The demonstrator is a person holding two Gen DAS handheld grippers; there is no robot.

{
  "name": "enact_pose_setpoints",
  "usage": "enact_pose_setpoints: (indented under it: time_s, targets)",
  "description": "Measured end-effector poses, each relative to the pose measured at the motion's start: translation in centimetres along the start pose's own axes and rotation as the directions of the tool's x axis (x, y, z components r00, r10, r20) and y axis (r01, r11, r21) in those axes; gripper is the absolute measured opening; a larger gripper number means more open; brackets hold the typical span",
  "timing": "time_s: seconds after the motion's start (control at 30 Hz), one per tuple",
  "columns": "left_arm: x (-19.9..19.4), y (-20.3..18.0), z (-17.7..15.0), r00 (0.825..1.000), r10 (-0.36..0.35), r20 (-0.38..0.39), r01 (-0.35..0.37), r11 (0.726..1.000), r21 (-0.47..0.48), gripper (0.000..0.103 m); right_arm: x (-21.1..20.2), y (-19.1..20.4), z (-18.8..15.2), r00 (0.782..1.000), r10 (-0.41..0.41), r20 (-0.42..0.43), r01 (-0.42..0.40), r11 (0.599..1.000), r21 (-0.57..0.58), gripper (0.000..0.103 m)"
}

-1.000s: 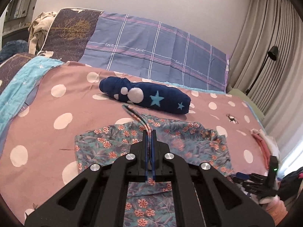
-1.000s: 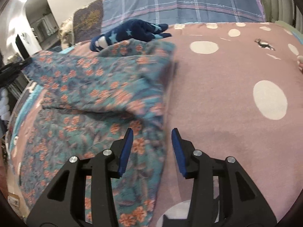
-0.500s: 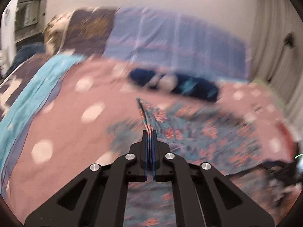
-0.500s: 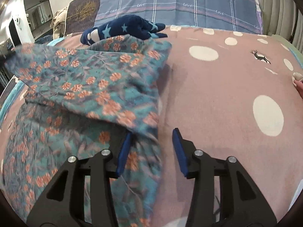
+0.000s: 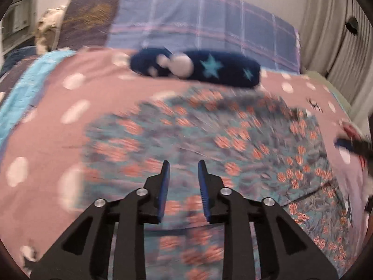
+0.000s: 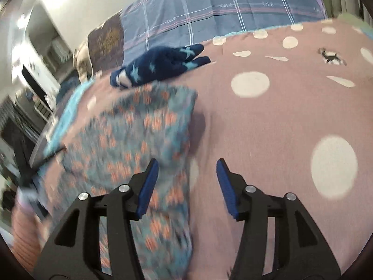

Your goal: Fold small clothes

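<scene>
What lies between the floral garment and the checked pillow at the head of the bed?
A dark blue rolled garment with stars lies there on the pink dotted bedcover, between the floral garment and the checked pillow; the left wrist view shows it.

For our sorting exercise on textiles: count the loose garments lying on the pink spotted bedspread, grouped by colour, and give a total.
Teal floral garment: 1
Navy star-patterned garment: 1
Total: 2 garments on the bedspread
</scene>
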State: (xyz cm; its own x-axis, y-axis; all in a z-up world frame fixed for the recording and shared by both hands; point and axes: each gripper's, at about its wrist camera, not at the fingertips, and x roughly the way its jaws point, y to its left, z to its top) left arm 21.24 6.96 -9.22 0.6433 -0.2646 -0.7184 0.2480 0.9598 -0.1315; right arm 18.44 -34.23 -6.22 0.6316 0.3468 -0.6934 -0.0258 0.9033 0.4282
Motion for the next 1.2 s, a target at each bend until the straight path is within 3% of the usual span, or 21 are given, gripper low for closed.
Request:
enact_pose_setpoints:
  time_s: [0.07, 0.13, 0.3, 0.4, 0.43, 0.5, 0.57, 0.6, 0.63, 0.67, 0.77, 0.83, 0.9, 0.97, 1.07, 1.13, 1.17, 1.2]
  targets:
    - [3.3, -1.4, -1.6, 0.998, 0.017, -0.067, -0.015, 0.999, 0.029, 0.036, 1.4, -0.7, 2.1, 1.000, 0.018, -0.021, -0.017, 0.998, 0.060, 0.053]
    - [3.0, -2.1, -1.8, 0.998, 0.052, -0.042, -0.049, 0.997, 0.067, 0.037, 3.0, -1.2, 4.5, 0.999, 0.025, -0.037, -0.020, 0.994, 0.112, 0.053]
    - [2.9, -1.5, -2.0, 0.998, 0.034, -0.045, -0.032, 0.998, 0.048, 0.037, 8.0, -1.9, 9.1, 0.989, 0.060, -0.134, -0.035, 0.982, 0.184, 0.053]
    - [2.6, -1.4, -2.0, 0.998, 0.042, -0.041, -0.040, 0.998, 0.055, 0.037, 12.0, -2.0, 9.4, 0.955, 0.105, -0.277, -0.040, 0.972, 0.233, 0.054]
    - [2.5, -1.4, -2.1, 0.998, 0.040, -0.040, -0.038, 0.998, 0.054, 0.037, 12.7, -1.8, 9.2, 0.942, 0.109, -0.317, -0.033, 0.971, 0.236, 0.045]
    - [2.6, -1.5, -2.1, 0.999, 0.034, -0.041, -0.032, 0.998, 0.048, 0.037, 12.3, -0.5, 9.2, 0.941, 0.052, -0.335, 0.005, 0.986, 0.167, 0.007]
    - [2.6, -1.5, -2.1, 0.999, 0.032, -0.042, -0.030, 0.998, 0.047, 0.037, 9.2, 0.8, 9.9, 0.975, -0.050, -0.218, 0.069, 0.994, 0.084, 0.006]
    - [2.9, -1.5, -1.9, 0.998, 0.034, -0.044, -0.032, 0.998, 0.049, 0.037, 7.1, 1.4, 10.3, 0.982, -0.149, -0.118, 0.152, 0.988, 0.019, 0.005]
    - [2.9, -1.6, -1.9, 0.998, 0.040, -0.045, -0.037, 0.998, 0.055, 0.038, 6.5, 1.7, 10.5, 0.972, -0.223, -0.070, 0.221, 0.975, -0.032, 0.005]
    - [2.9, -1.6, -1.9, 0.998, 0.043, -0.045, -0.041, 0.997, 0.058, 0.038, 7.1, 1.4, 10.4, 0.956, -0.280, -0.081, 0.276, 0.959, -0.057, 0.005]
    - [2.9, -1.6, -1.9, 0.998, 0.040, -0.044, -0.038, 0.998, 0.056, 0.038, 9.5, 0.1, 9.8, 0.938, -0.328, -0.116, 0.320, 0.944, -0.081, 0.007]
    - [2.8, -1.5, -1.9, 0.998, 0.036, -0.043, -0.033, 0.998, 0.052, 0.038, 9.8, -0.1, 9.4, 0.915, -0.398, -0.059, 0.390, 0.914, -0.112, 0.011]
    - [2.8, -1.5, -1.9, 0.998, 0.036, -0.044, -0.034, 0.998, 0.052, 0.038, 8.6, 0.0, 8.9, 0.867, -0.498, 0.024, 0.497, 0.859, -0.121, 0.016]
    - [2.8, -1.5, -1.9, 0.998, 0.034, -0.043, -0.032, 0.998, 0.051, 0.039, 7.3, 0.3, 8.3, 0.891, -0.452, 0.040, 0.454, 0.885, -0.102, 0.017]
    - [2.8, -1.5, -1.9, 0.999, 0.030, -0.043, -0.028, 0.998, 0.049, 0.039, 4.1, 2.3, 5.7, 0.975, -0.220, 0.010, 0.219, 0.967, -0.129, 0.017]
    - [2.8, -1.5, -1.9, 0.999, 0.033, -0.043, -0.031, 0.998, 0.052, 0.039, 3.2, 3.9, 3.2, 0.997, -0.066, -0.050, 0.056, 0.984, -0.172, 0.017]
    - [2.8, -1.5, -1.9, 0.998, 0.035, -0.043, -0.033, 0.998, 0.053, 0.039, 3.2, 4.8, 1.5, 0.996, -0.009, -0.092, -0.009, 0.980, -0.197, 0.016]
    - [2.8, -1.5, -1.9, 0.998, 0.036, -0.042, -0.034, 0.998, 0.054, 0.039, 3.5, 5.4, -0.7, 0.990, -0.022, -0.141, -0.012, 0.971, -0.241, 0.016]
